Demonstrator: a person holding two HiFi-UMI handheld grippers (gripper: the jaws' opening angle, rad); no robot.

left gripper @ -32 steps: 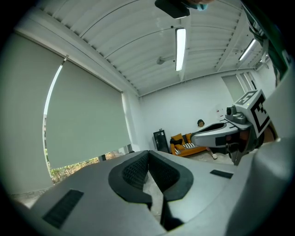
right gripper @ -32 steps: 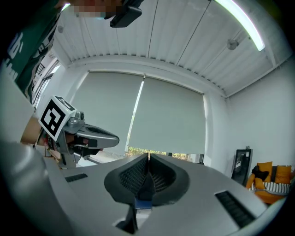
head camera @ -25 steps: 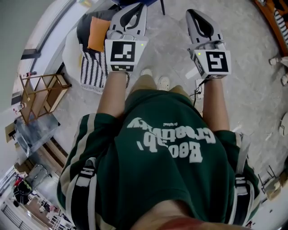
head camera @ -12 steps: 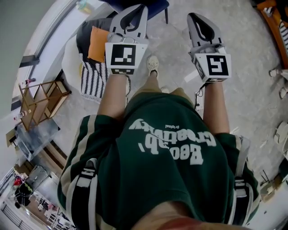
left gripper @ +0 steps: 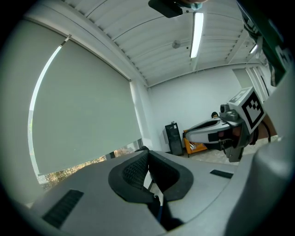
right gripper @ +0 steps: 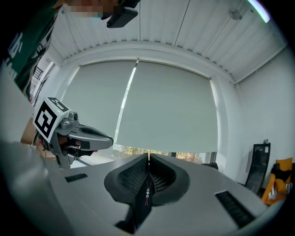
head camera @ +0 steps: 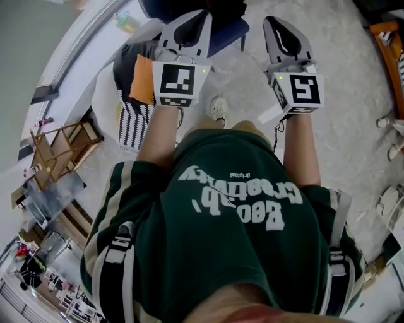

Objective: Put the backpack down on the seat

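The backpack rides on the person's back; only its black, white-striped shoulder straps [head camera: 117,262] show, over the green shirt. The blue seat [head camera: 226,33] stands at the top of the head view, just ahead of both grippers, with something dark on its far part. My left gripper [head camera: 203,14] is held out level and shut, with nothing between its jaws [left gripper: 147,154]. My right gripper [head camera: 270,22] is beside it, also shut and empty [right gripper: 148,156]. Each gripper view looks at the window blind and shows the other gripper off to the side.
A white beanbag [head camera: 104,79] with an orange cushion [head camera: 142,80] and a striped cushion lies left of the seat. A wooden shelf [head camera: 60,142] lies on the floor further left. Loose shoes [head camera: 388,120] sit at the right, an orange rack [head camera: 384,30] at top right.
The person has walked forward: the blue seat has come into view at the top and the cushions have slid down the frame. Both grippers stay shut and side by side.
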